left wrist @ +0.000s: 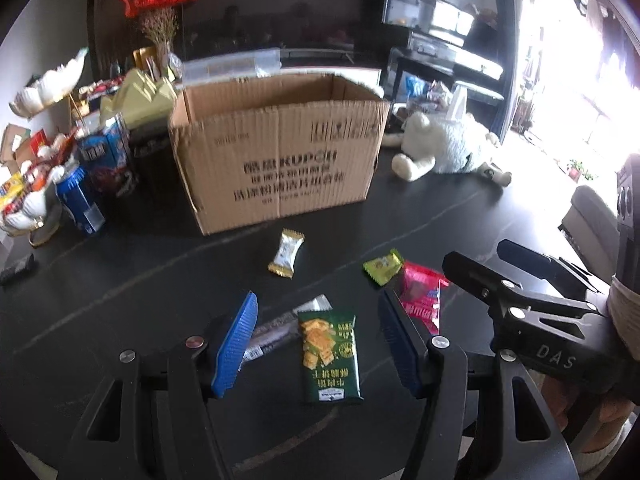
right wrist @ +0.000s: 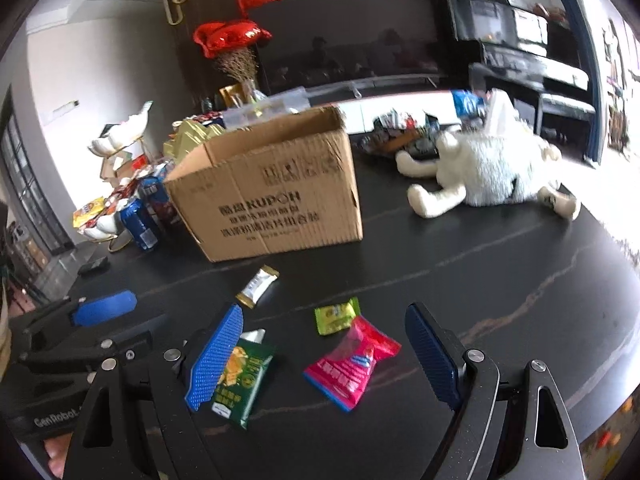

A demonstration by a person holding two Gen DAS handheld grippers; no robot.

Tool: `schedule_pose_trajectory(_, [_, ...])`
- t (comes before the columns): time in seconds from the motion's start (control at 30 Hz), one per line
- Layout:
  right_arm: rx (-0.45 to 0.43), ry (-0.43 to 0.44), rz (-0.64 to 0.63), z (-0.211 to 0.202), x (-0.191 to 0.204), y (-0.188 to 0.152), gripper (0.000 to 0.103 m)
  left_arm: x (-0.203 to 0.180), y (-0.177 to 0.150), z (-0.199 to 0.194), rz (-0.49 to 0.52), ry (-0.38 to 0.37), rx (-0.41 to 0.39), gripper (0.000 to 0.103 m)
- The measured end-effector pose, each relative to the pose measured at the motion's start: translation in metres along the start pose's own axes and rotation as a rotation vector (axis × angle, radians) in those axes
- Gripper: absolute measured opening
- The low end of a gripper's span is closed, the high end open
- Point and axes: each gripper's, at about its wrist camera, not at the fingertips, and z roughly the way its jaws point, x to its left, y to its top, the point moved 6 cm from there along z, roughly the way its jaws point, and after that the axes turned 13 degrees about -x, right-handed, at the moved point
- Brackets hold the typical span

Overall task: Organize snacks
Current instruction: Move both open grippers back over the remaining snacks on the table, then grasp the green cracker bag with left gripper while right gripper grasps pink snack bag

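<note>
Left gripper (left wrist: 318, 344) is hovering with fingers released, the green cracker packet (left wrist: 330, 356) lying on the dark surface (left wrist: 460, 220) between them. Right gripper (right wrist: 324, 360) is likewise standing released around the pink snack packet (right wrist: 352, 364). Cardboard box (left wrist: 276, 152) is sitting open toward the far edge.

"KUPOH" on the cardboard box (right wrist: 276, 192); "DAS" and "GenRobot" on claw bodies.
</note>
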Motion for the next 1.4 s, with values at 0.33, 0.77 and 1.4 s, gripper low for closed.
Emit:
schedule_pose_trajectory(0.33, [0.104,-0.053,0.029,0.031,-0.02,-0.028,0.084,-0.001,-0.032,0.03,-0.024,-0.03,0.084,0.061])
schedule_pose_trajectory(0.77, [0.195,-0.076,0.015,0.055,-0.022,-0.049,0.069,-0.003,-0.061,0.058,-0.07,-0.063,0.169,0.056])
schedule_pose_trajectory(1.4, [0.229,-0.088,-0.06,0.072,-0.015,-0.061,0.041,-0.001,-0.071,0.076,-0.084,-0.052,0.193,0.044])
